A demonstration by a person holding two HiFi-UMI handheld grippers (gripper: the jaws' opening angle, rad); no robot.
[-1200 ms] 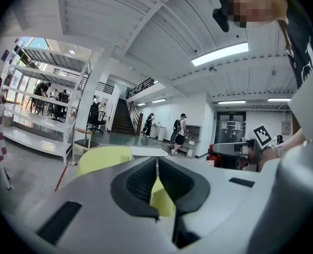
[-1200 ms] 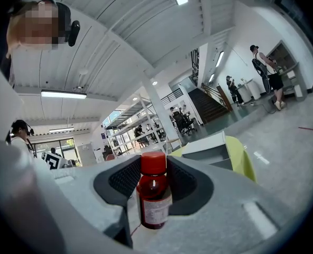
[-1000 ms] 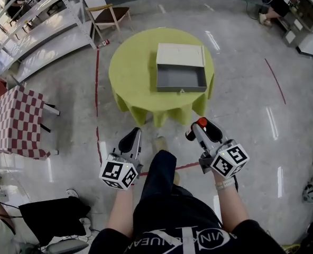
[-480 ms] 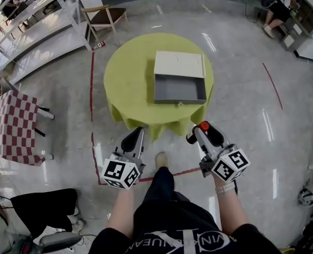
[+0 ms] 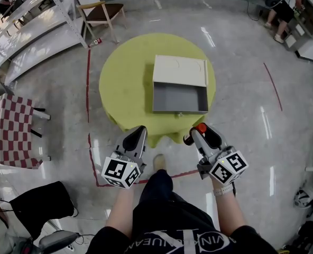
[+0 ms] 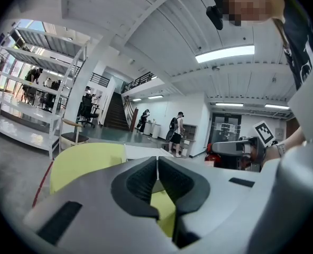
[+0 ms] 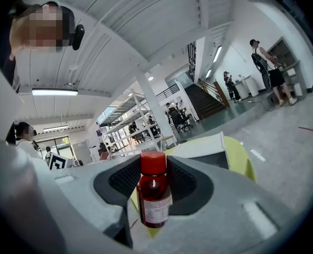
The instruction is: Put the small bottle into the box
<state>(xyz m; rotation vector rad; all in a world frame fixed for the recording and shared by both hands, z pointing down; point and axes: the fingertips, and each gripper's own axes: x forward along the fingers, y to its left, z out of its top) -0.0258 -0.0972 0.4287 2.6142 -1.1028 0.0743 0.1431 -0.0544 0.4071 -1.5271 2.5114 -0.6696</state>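
A small dark-red bottle (image 7: 153, 194) with a red cap stands upright between the jaws of my right gripper (image 7: 154, 180), which is shut on it. In the head view that gripper (image 5: 197, 132) sits just short of the table's near edge, the bottle (image 5: 195, 132) at its tip. The grey box (image 5: 180, 97) lies open on the round yellow-green table (image 5: 126, 78), its white lid (image 5: 180, 70) folded back on the far side. My left gripper (image 5: 136, 139) hovers at the table's near edge with its jaws shut and empty; the left gripper view (image 6: 157, 174) shows the pads touching.
A red line (image 5: 87, 83) is taped on the shiny floor around the table. A wooden chair (image 5: 99, 10) and white shelving (image 5: 24, 20) stand at the back left, a checkered table (image 5: 11, 126) at the left. People stand at a counter at the far right (image 5: 281, 7).
Both grippers and the view have come closer to the table; the table and box sit lower and nearer in the head view. The bottle stays in the right gripper.
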